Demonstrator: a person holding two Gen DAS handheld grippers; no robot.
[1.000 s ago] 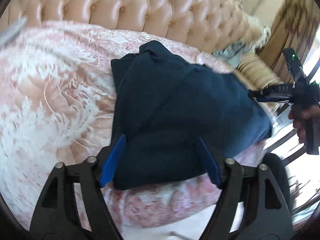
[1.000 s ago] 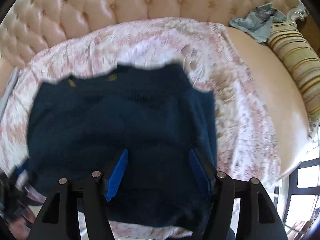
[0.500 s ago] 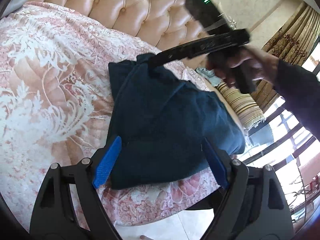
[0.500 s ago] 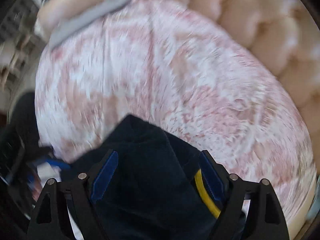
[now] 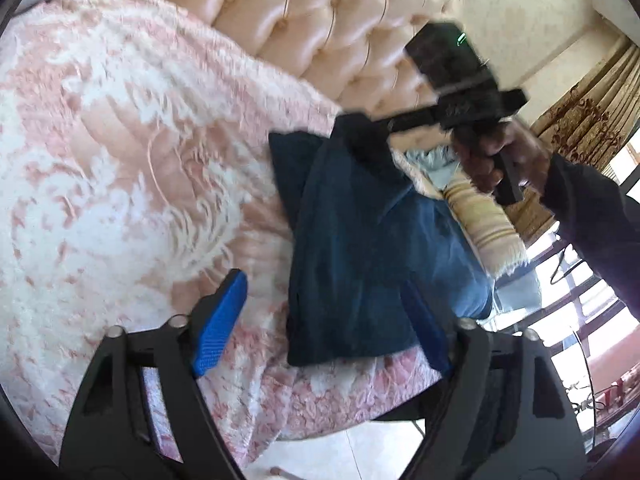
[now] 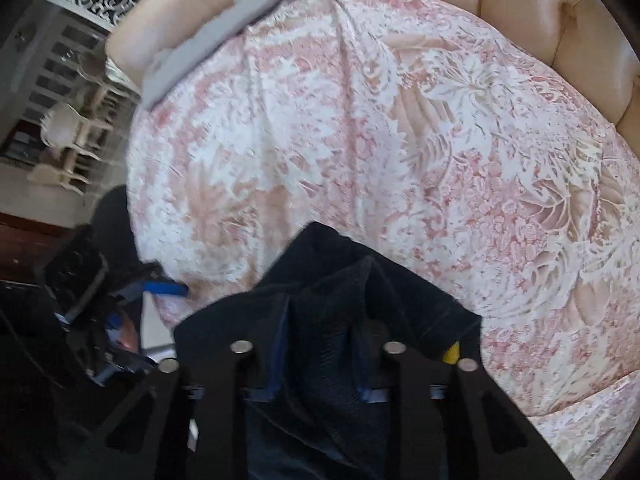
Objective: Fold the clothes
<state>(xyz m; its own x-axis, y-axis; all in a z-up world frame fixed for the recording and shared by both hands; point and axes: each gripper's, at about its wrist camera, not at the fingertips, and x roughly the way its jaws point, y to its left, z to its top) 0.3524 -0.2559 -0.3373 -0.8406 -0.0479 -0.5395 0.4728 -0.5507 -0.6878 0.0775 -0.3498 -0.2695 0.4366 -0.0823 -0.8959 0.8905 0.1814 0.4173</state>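
Left wrist view, left to right: pink-and-white floral bedspread (image 5: 120, 160) over the bed, tufted cream headboard (image 5: 320, 12) behind. Left gripper (image 5: 332, 316) low at the near edge, fingers wide apart, nothing between them; left blue pad (image 5: 218, 320) over bare bedspread, right pad at the garment's near right corner. Navy sweater (image 5: 368, 248) lies partly folded, long axis running from the near edge away toward the headboard, near hem just ahead of the open fingers. Far end pulled up off the bed by the right gripper (image 5: 366, 132), held in the person's hand (image 5: 500, 152). Striped cushion (image 5: 488, 232) further right.

Right wrist view, left to right: left gripper small at the lower left, grey pillow (image 6: 216, 40) at the top left, bedspread across the middle. Right gripper (image 6: 320, 360): fingers drawn in on a bunched fold of the sweater (image 6: 340, 288), cloth filling the gap; yellow trim (image 6: 450, 354) shows at the right finger.

Judgement: a fold is in hand. Right hand has the far end; the free near hem lies nearest the left gripper. The lifted end would travel along the long axis, toward the near hem.
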